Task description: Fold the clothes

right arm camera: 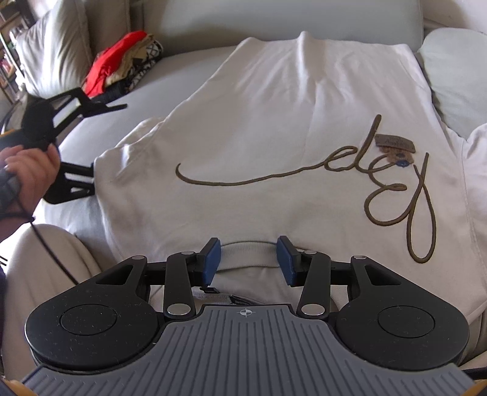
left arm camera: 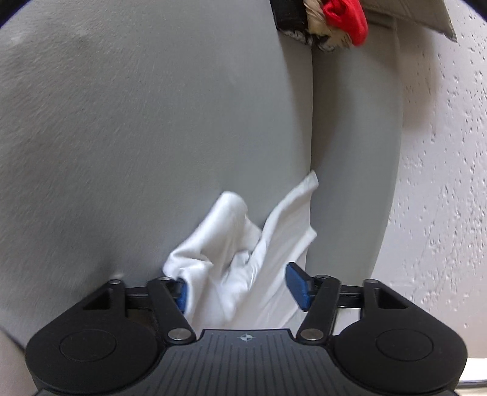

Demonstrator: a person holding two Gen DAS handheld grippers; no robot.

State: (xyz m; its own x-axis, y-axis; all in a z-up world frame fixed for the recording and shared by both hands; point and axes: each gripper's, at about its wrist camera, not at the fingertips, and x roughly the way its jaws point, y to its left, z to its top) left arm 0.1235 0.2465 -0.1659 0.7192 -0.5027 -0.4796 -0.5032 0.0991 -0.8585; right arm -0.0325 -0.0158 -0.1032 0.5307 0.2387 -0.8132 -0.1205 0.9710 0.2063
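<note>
Right claw straddles the shirt collar, pads apart; left claw holds bunched sleeve loosely, jaws apart. Shirt lies flat on the sofa; folding has barely begun.

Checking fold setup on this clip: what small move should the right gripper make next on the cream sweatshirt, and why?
Probably close the right gripper on the ribbed neckband of the cream brown-lettered sweatshirt: the band lies flat between its parted blue pads, while the left gripper has sweatshirt cloth bunched between its pads.

Cream sweatshirt with brown script, spread flat, front up, on grey sofa
</note>
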